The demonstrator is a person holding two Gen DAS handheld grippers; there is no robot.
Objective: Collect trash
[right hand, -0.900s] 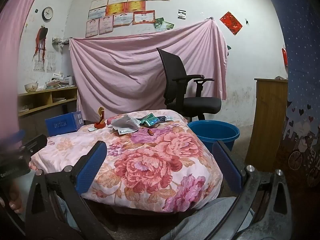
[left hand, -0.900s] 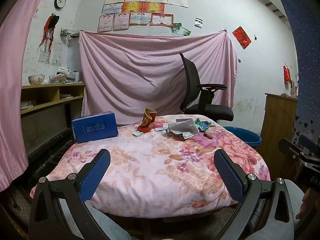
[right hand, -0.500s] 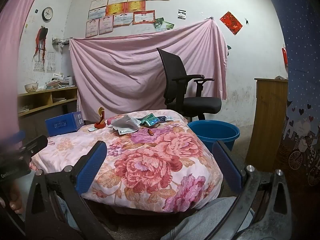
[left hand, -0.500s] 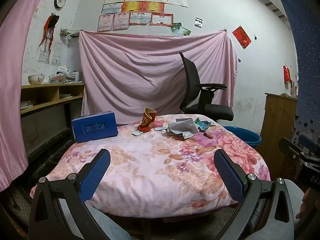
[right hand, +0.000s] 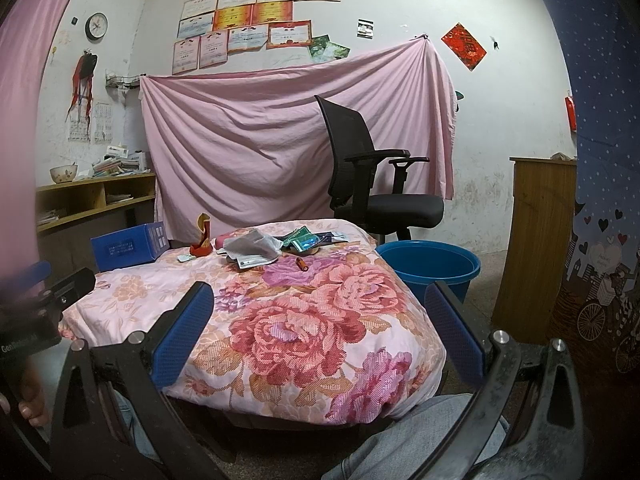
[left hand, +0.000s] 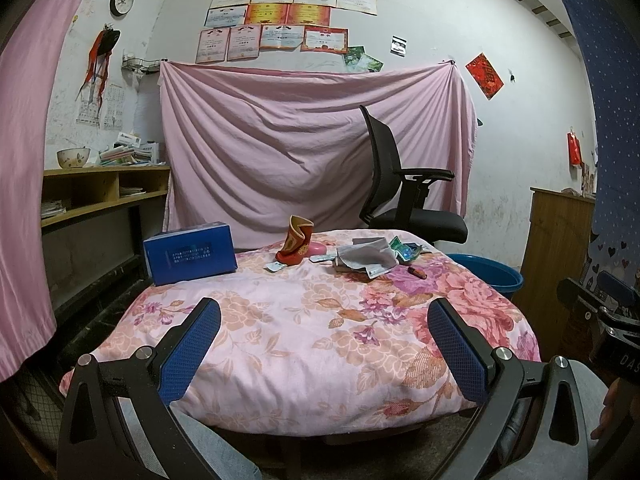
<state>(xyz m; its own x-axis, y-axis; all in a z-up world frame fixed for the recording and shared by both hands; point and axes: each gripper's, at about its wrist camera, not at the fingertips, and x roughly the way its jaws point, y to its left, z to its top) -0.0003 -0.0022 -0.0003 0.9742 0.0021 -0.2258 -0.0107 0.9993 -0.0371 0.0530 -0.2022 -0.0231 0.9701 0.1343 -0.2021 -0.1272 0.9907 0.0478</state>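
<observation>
Left wrist view. Left tongs (left hand: 320, 344) spread wide, nothing between them, hovering over the near edge of the desk (left hand: 280, 344), which is draped in a flowered quilt. The trash sits at the far side: a crumpled grey paper (left hand: 366, 255) on top of a loose heap, green wrappers (left hand: 404, 249) just right of the paper, small flat packets (left hand: 276, 266) to its left by a red boot-shaped pouch (left hand: 294, 242). A small red tube (left hand: 417, 272) lies alone, near the paper on the near right. Judged: all light, thin, easily crushed; wrappers likely slick. Best to pinch the paper at a raised fold; the tube may roll on the soft quilt. A blue box (left hand: 191, 253) stands well left of the paper, out of the way.

Right wrist view. Right tongs (right hand: 320, 336) likewise spread and empty, at the desk's near corner. Same grey paper (right hand: 252, 245), wrappers (right hand: 306, 240) and tube (right hand: 301, 265) at the far side. A blue tub (right hand: 430, 266) stands on the floor right of the paper, beside the desk, probably the bin. An office chair (right hand: 360, 184) behind the tub. Path across the quilt looks free.
</observation>
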